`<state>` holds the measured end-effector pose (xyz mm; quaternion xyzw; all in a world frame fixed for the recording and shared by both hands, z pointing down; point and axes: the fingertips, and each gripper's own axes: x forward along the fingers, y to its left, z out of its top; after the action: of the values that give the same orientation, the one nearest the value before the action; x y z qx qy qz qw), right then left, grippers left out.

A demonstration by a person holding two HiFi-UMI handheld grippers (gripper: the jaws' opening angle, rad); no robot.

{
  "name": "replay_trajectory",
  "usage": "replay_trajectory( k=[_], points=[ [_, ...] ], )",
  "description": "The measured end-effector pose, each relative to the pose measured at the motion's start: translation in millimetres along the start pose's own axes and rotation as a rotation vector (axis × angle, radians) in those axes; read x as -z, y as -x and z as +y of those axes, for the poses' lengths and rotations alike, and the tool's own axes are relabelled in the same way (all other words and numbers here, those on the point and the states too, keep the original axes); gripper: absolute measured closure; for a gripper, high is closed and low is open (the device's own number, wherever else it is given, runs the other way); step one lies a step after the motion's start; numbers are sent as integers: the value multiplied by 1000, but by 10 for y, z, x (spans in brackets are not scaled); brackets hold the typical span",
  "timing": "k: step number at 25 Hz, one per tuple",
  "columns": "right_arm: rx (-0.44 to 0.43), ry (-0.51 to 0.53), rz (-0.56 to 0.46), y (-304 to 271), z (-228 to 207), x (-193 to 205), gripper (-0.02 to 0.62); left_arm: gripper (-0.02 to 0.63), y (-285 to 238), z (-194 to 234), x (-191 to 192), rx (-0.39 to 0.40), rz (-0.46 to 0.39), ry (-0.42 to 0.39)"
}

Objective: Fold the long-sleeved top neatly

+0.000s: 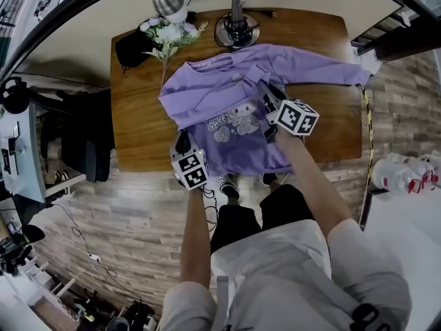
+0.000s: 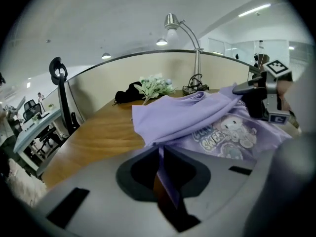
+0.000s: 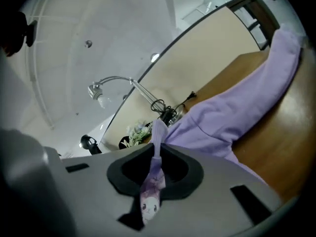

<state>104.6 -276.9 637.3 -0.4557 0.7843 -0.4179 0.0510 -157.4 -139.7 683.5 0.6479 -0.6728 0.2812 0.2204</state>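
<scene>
While the person stands at the near edge of the wooden table (image 1: 138,126), the purple long-sleeved top (image 1: 231,119) lies on it front up. Its neck points toward the far edge and its hem reaches the near edge.

- Sleeves: one sleeve (image 1: 200,96), on the head view's left, is folded diagonally across the chest. The other sleeve (image 1: 324,71) stretches out flat to the table's right end.
- Print: a pale cartoon design (image 1: 234,123) shows on the front, partly covered by the right gripper.
- Left gripper (image 1: 182,143): sits at the top's near-left corner, just inside the table edge. In the left gripper view its jaws are closed on a thin upright edge of purple cloth (image 2: 165,174), which runs from the jaws into the folded cloth ahead.
- Right gripper (image 1: 267,96): sits over the top's right half, beside the print. In the right gripper view its jaws are pinched together on a bunched strip of the cloth (image 3: 153,181). A piece of the cartoon print shows between the pads, and the strip rises clear of the jaws.
- Far edge of the table: a desk lamp (image 1: 236,27) with a chrome shade, a bunch of pale flowers (image 1: 167,32) and a black object (image 1: 131,48), all well apart from the grippers. The flowers lie just beside the top's shoulder.
</scene>
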Motion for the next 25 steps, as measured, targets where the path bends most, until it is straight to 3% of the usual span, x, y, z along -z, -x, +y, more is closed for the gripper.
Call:
replay_trajectory(
  k=[2, 4, 6, 9, 11, 13, 15, 18, 20, 23, 25],
  points=[
    [17, -25, -7, 34, -106, 31, 551, 560, 176, -23, 75, 14, -9, 15],
    [-14, 17, -16, 70, -86, 23, 551, 561, 320, 7, -4, 20, -65, 54],
    [-97, 129, -37, 91, 103, -66, 552, 561, 334, 75, -227, 16, -131, 81],
    [-301, 328, -128, 166, 651, -377, 554, 561, 161, 108, -580, 9, -186, 72],
    [-382, 340, -176, 189, 814, -560, 555, 561, -4, 92, -718, 0, -193, 58],
    [-320, 223, -137, 92, 553, -535, 557, 561, -200, 55, -733, -7, -157, 41],
    [-164, 131, -26, 7, 127, -324, 556, 561, -414, -42, -611, -1, -78, 8],
    [-4, 96, 140, 41, -256, -46, 535, 566, -653, -84, -381, -15, 37, -43],
    [80, 67, 236, 118, -458, 58, 488, 566, -702, -37, -344, -22, 46, -38],
    [193, 47, 233, 370, -685, -68, 455, 569, -712, 30, -337, -27, 35, 0],
    [213, 157, 178, 490, -632, -214, 475, 571, -689, 61, -340, -42, 30, 10]
  ],
)
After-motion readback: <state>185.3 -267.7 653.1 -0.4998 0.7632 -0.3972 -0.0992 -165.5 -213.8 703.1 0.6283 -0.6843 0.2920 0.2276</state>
